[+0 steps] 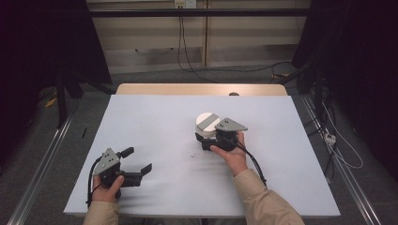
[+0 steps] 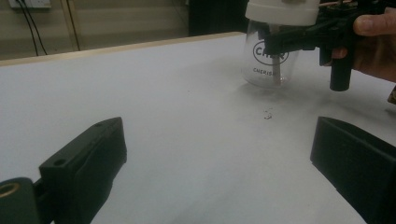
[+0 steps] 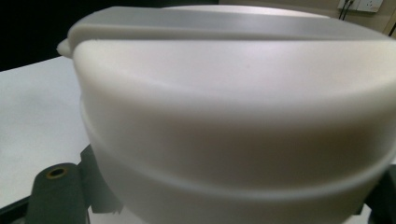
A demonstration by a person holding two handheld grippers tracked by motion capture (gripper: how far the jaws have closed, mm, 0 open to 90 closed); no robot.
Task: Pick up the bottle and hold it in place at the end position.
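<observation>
Grasping looks underway: right claw [image 1: 206,138] closes around the white-lidded clear jar [image 2: 272,46] standing mid-tabletop [image 1: 155,117], left claw [image 1: 139,161] rests open nearby, so lifting probably follows.

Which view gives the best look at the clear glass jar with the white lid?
The left gripper view: the clear glass jar with the white lid stands upright on the white table, its printed lettering readable, the right gripper around it. The high view shows mostly its lid. The right gripper view shows the lid close up.
</observation>
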